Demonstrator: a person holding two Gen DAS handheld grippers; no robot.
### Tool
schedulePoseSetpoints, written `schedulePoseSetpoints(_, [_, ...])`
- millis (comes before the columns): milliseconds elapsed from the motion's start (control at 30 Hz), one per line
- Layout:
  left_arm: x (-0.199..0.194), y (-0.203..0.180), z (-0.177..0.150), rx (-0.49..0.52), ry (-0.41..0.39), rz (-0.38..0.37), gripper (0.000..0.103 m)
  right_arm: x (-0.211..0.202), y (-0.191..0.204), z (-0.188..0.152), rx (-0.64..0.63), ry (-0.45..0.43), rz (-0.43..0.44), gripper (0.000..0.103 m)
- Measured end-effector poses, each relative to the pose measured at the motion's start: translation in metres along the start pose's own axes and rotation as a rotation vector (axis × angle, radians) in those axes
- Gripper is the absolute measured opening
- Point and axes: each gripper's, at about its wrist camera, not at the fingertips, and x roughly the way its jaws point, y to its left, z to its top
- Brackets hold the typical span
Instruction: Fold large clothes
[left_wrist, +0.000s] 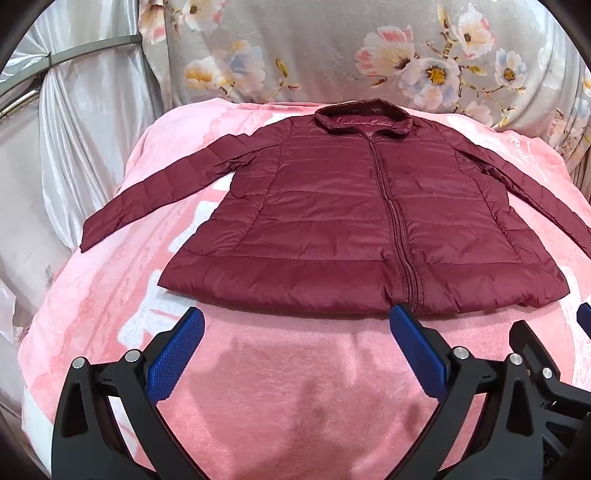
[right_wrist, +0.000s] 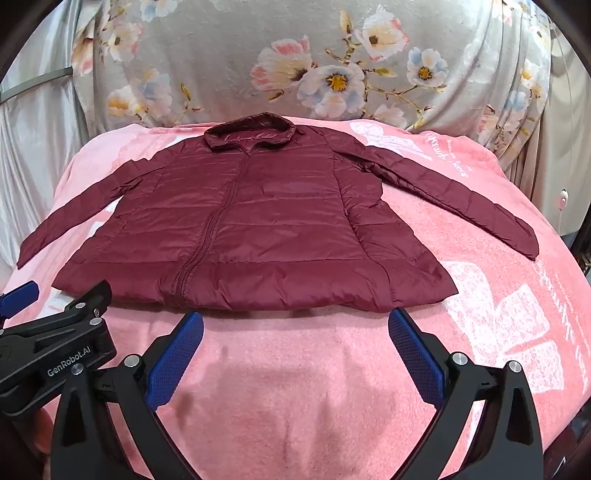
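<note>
A maroon quilted jacket (left_wrist: 332, 221) (right_wrist: 240, 229) lies flat and zipped on a pink blanket (left_wrist: 295, 387) (right_wrist: 295, 387), collar at the far side, both sleeves spread outward. My left gripper (left_wrist: 295, 321) hovers just short of the hem near the zipper's lower end, jaws wide open with nothing between the blue pads. My right gripper (right_wrist: 295, 321) hovers before the hem's right half, also wide open and empty. Each gripper shows at the edge of the other's view: the right gripper (left_wrist: 585, 317) and the left gripper (right_wrist: 18, 295).
A grey floral cloth (left_wrist: 332, 48) (right_wrist: 295, 55) rises behind the blanket. Shiny silver drapery (left_wrist: 74, 129) hangs at the left. The blanket's edges fall away at both sides, with white printed patterns (right_wrist: 498, 325) on the right.
</note>
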Motion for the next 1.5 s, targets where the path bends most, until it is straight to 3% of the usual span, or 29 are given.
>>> schedulePoseSetpoints(367, [0.002,0.005,0.000,-0.005,0.003,0.003,0.098,0.007,-0.013,0.000,0.005,0.005,0.008,0.098])
schedulePoseSetpoints(1500, [-0.003,0.008,0.000,-0.006,0.004,0.004,0.098,0.005,-0.002,-0.001,0.003,0.015,0.009,0.098])
